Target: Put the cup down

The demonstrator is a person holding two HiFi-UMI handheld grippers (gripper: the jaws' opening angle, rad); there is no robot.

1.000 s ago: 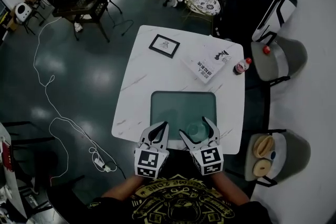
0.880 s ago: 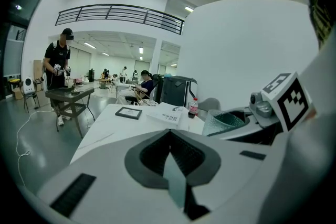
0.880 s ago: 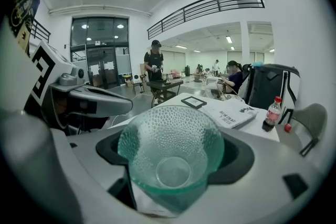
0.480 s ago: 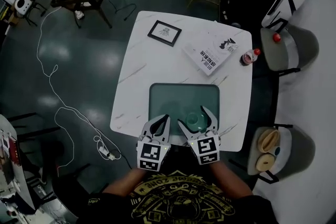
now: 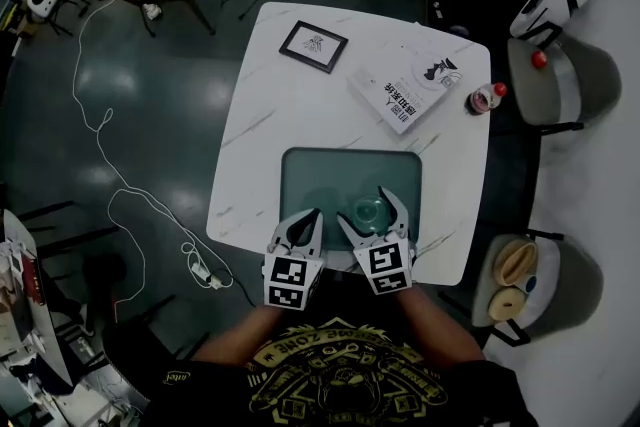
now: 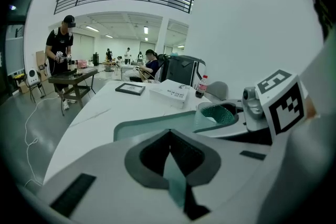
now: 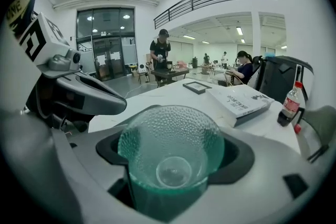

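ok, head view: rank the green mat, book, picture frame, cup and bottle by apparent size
1. green mat
2. book
3. picture frame
4. cup and bottle: they look alike, and the cup may be nearer the camera, so unranked.

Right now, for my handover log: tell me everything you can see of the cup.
The cup is a clear, green-tinted glass tumbler with a dimpled wall and a smooth round bottom, empty and upright. The right gripper clamps its sides between its jaws, holding it over the teal mat; whether its base touches the mat isn't visible.
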